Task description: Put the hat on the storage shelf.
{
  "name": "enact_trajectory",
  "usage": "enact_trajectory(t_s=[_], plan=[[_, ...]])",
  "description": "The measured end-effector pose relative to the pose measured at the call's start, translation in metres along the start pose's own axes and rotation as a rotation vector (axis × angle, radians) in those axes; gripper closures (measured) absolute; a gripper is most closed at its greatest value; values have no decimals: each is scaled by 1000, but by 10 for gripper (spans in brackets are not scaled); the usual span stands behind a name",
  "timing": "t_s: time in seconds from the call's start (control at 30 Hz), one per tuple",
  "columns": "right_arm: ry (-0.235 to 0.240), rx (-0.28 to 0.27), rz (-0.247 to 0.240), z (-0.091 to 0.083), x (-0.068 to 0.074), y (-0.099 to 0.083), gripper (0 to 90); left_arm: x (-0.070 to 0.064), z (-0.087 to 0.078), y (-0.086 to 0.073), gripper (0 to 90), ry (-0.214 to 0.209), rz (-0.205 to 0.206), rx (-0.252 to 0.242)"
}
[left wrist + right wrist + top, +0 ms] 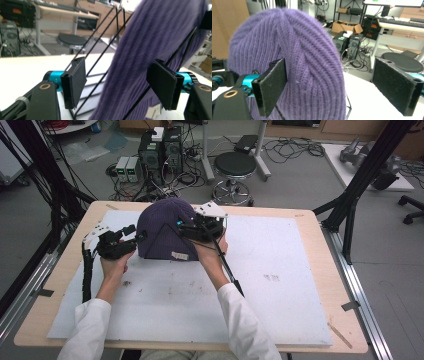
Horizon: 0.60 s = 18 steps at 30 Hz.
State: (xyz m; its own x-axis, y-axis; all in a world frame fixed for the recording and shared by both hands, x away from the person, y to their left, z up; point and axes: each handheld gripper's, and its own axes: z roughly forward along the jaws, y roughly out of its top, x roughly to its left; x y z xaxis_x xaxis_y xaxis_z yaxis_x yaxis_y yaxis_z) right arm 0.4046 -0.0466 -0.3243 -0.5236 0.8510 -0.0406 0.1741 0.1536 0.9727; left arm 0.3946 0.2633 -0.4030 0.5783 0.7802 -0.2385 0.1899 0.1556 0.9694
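A purple knit beanie [162, 227] sits over a black wire stand [100, 37] at the back left of the white mat [280, 270]. A small white tag [180, 255] hangs at its lower edge. My left gripper [135, 239] is at the hat's left side, open, and in the left gripper view its jaws [118, 72] straddle the hat's edge [150, 37] and the stand's rods. My right gripper [184, 227] is at the hat's right side, open wide. In the right gripper view [330, 67] the beanie [294, 50] lies against the left pad [272, 86], and the right pad [397, 85] is well clear.
The mat lies on a wooden table [320, 220]. A black stool [235, 167] and computer towers [160, 152] stand on the floor behind the table. Black frame posts [350, 205] rise at the table's right and left. The mat's right half is bare.
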Motion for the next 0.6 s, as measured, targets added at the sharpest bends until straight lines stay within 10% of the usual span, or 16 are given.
enact_trajectory(t_s=[0.27, 0.6], plan=[[-18, -63, 47, -13, -14, 8, 112, -11, -13, 16, 278, 31, 62, -170], [-22, -230, 71, -49, -37, 10, 112, -22, -28, 27, 262, 36, 126, -249]])
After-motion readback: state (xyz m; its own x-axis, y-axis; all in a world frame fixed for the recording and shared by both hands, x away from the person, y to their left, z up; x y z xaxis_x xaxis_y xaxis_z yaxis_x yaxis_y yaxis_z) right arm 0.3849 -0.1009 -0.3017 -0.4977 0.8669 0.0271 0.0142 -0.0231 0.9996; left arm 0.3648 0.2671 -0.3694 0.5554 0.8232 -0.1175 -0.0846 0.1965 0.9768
